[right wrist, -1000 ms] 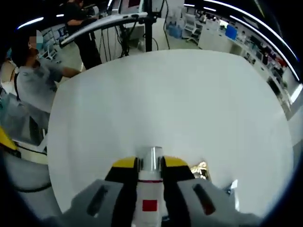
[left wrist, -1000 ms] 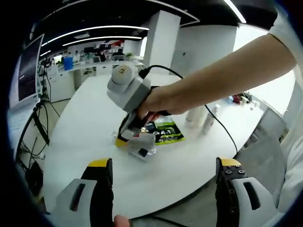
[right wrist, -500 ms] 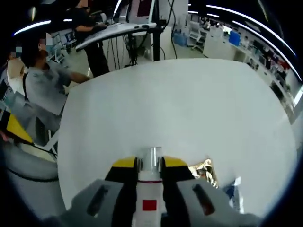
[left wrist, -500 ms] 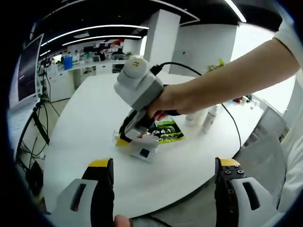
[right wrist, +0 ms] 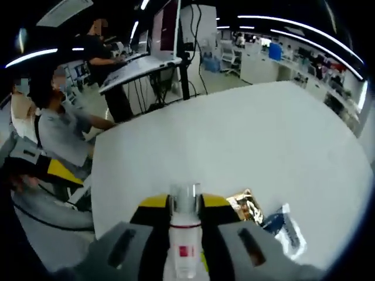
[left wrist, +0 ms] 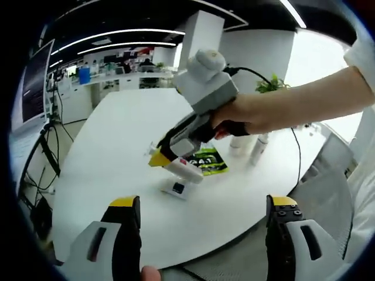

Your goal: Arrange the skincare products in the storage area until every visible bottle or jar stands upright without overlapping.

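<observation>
A white bottle (right wrist: 185,246) with a clear cap and a red label sits between the jaws of my right gripper (right wrist: 186,203), which is shut on it. In the left gripper view, a hand holds that right gripper (left wrist: 159,156) above the white table (left wrist: 105,146), and the bottle (left wrist: 186,170) hangs tilted in it, clear of the surface. Two more white bottles (left wrist: 239,144) (left wrist: 258,150) stand upright farther back on the right. My left gripper (left wrist: 202,206) hovers near the table's front edge, open, with nothing between its fingers.
A green and black sachet (left wrist: 206,161) and a small white packet (left wrist: 177,188) lie flat under the lifted bottle. A gold sachet (right wrist: 244,202) and a blue and white one (right wrist: 282,227) lie nearby. A seated person (right wrist: 58,132) is beyond the table edge.
The right gripper has lifted the white bottle off the pile of sachets and swung up and to the right. My left gripper has stayed still and open.
</observation>
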The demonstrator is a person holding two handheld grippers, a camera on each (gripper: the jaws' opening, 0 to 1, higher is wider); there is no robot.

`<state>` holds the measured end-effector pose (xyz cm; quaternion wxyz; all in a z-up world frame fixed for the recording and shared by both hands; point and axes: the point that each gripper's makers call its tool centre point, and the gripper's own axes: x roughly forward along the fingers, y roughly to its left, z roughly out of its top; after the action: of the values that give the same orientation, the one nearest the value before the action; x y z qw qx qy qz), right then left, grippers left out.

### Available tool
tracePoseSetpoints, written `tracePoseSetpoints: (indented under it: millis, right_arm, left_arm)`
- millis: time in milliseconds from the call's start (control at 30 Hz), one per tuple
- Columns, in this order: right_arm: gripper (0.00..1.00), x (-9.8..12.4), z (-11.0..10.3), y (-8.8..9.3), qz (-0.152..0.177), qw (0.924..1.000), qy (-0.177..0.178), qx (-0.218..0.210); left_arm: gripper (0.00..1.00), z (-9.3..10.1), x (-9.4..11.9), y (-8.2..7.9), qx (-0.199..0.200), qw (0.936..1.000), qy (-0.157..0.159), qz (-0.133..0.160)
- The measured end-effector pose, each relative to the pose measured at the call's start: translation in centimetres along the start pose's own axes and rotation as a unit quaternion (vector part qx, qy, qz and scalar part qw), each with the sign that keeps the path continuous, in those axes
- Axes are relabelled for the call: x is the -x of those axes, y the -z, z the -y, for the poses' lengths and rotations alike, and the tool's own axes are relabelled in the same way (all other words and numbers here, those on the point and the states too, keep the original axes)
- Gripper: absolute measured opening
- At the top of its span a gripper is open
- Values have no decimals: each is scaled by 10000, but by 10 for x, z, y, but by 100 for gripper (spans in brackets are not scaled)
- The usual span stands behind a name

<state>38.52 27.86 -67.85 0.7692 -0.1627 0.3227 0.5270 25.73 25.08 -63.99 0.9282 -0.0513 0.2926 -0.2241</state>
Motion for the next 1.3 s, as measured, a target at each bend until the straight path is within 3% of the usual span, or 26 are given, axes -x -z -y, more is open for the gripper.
tracePoseSetpoints:
  millis: [233, 400, 767, 867, 1067, 1300]
  right_arm:
    - [19, 32, -2, -5, 423, 9985, 145, -303]
    - [19, 54, -6, -10, 662, 9971, 309, -202]
    - [19, 110, -14, -13, 1410, 9856, 662, -652]
    - [19, 122, -16, -13, 1510, 9832, 768, -681]
    - [19, 148, -20, -17, 1941, 9709, 979, -1003]
    - [19, 167, -27, -11, 2211, 9588, 1240, -1287]
  left_arm:
    - [86, -2, 1, -1, 219, 9997, 5, 48]
    - [86, 2, -1, 2, 59, 10000, 20, -64]
    - [84, 11, -5, 5, -254, 9991, 102, -319]
    - [83, 16, -7, -1, -394, 9985, 151, -350]
    - [81, 36, -14, -18, -597, 9970, 407, -269]
    - [79, 59, -25, -39, -780, 9947, 660, -146]
